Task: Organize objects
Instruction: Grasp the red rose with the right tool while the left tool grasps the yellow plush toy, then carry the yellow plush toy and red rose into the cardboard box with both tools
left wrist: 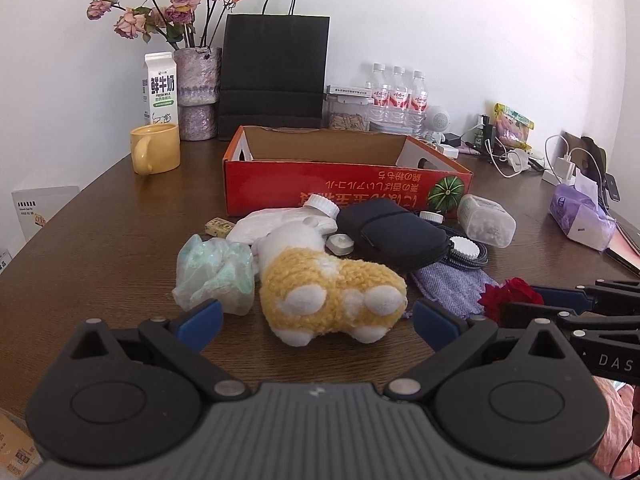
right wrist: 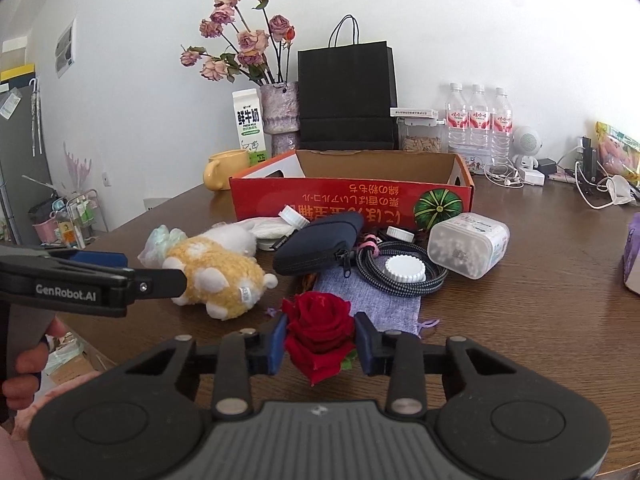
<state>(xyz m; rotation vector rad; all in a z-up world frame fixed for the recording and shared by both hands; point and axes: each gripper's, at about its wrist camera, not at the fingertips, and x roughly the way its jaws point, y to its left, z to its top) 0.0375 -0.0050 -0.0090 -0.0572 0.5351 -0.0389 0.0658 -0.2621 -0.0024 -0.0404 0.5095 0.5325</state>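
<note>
Right gripper (right wrist: 320, 344) has its blue pads squeezed on a red rose (right wrist: 318, 330), near the table's (right wrist: 540, 320) front edge. Left gripper (left wrist: 318, 320) is spread wide with nothing in it, jaws either side of the plush's (left wrist: 328, 292) rear, not touching. Behind them sits a pile: pouch (right wrist: 316, 246), cable (right wrist: 400, 276), swab tub (right wrist: 468, 244), then the red box (right wrist: 352, 196) mid-table.

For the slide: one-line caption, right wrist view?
Right gripper shut on a red rose before the red cardboard box, cluttered wooden table.
</note>
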